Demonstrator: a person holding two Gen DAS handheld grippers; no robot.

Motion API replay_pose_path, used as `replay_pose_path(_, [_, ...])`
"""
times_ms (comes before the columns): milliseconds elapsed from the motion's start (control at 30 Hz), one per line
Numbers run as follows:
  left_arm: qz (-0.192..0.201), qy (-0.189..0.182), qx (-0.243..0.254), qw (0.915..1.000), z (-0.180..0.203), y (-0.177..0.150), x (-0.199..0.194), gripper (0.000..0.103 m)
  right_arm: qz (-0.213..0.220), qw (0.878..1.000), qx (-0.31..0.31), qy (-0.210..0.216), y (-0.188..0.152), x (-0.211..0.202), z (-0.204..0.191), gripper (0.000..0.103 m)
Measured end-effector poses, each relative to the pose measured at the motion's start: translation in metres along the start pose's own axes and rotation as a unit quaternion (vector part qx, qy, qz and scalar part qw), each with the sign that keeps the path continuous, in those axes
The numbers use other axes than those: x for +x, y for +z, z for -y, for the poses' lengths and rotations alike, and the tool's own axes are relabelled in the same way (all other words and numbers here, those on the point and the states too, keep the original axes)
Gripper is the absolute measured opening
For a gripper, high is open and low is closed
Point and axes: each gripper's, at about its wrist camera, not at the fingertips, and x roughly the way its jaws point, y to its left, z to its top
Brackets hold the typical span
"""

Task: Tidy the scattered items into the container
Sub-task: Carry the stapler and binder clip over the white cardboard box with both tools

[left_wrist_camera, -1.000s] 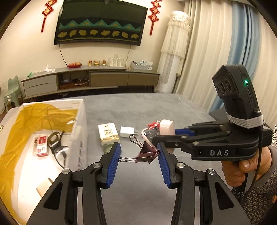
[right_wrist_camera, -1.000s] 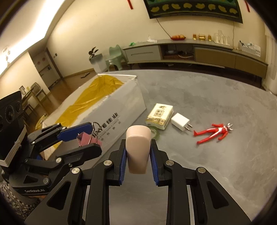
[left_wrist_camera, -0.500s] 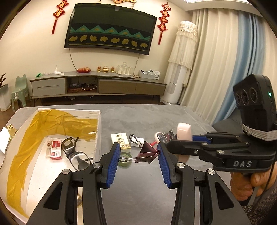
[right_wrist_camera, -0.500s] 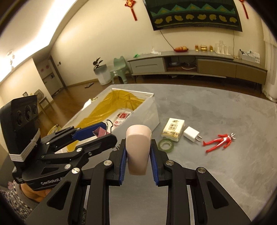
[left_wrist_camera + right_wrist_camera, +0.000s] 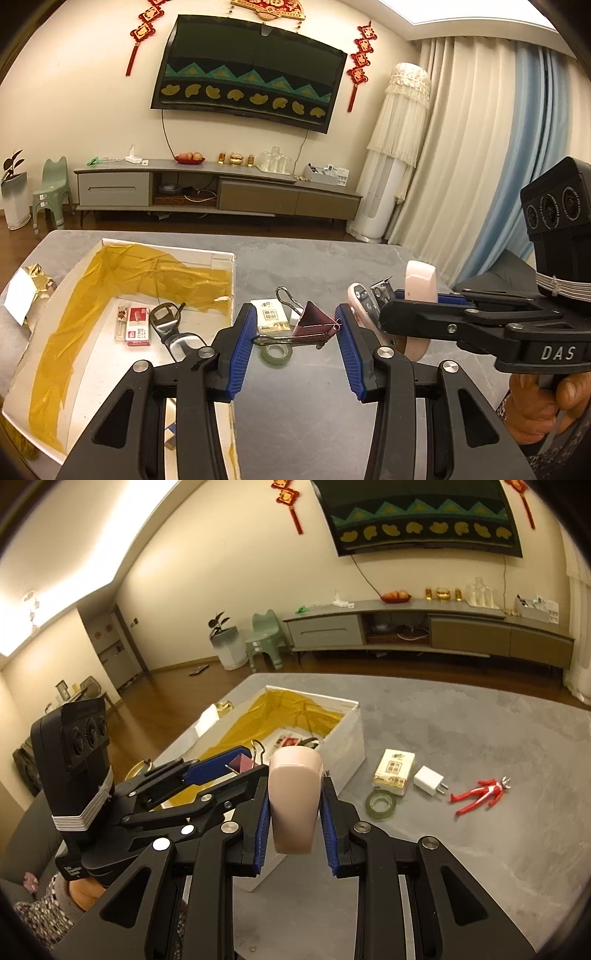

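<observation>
Both my claws have gone up higher than a second ago, so the grey table (image 5: 480, 849) looks farther down and I can see right into the white box (image 5: 221, 258).

My left claw (image 5: 296, 330) points forward, level, above the table beside the box. Its blue fingers (image 5: 242, 339) sit partly apart and squeeze a pink binder clip (image 5: 314, 325) from both sides. The clip lies sideways with one wire loop sticking up.

My right claw (image 5: 293, 805) is just to the right of the left one and reaches across in front of it. My hand (image 5: 543, 402) grips its handle down low. Its fingers are close together and pinch a pale pink, rounded thing (image 5: 293, 801) that stands up tall. I cannot tell what it is.

Inside the box, with its yellow lining, lie a red and white packet (image 5: 137, 326) and a pair of glasses (image 5: 173, 325).

On the table, still out of the box, are a tissue pack (image 5: 393, 771), a roll of tape (image 5: 380, 804), a white plug (image 5: 428, 781) and a red toy figure (image 5: 480, 794).
</observation>
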Motion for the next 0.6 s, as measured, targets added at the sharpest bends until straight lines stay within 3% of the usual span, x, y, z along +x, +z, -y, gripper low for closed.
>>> replay_pose_path(600, [0.035,0.0,-0.031,0.9989,-0.027,0.014,-0.032,0.045,0.008,0.999,-0.04,0.005,0.023,-0.006,-0.05,0.027])
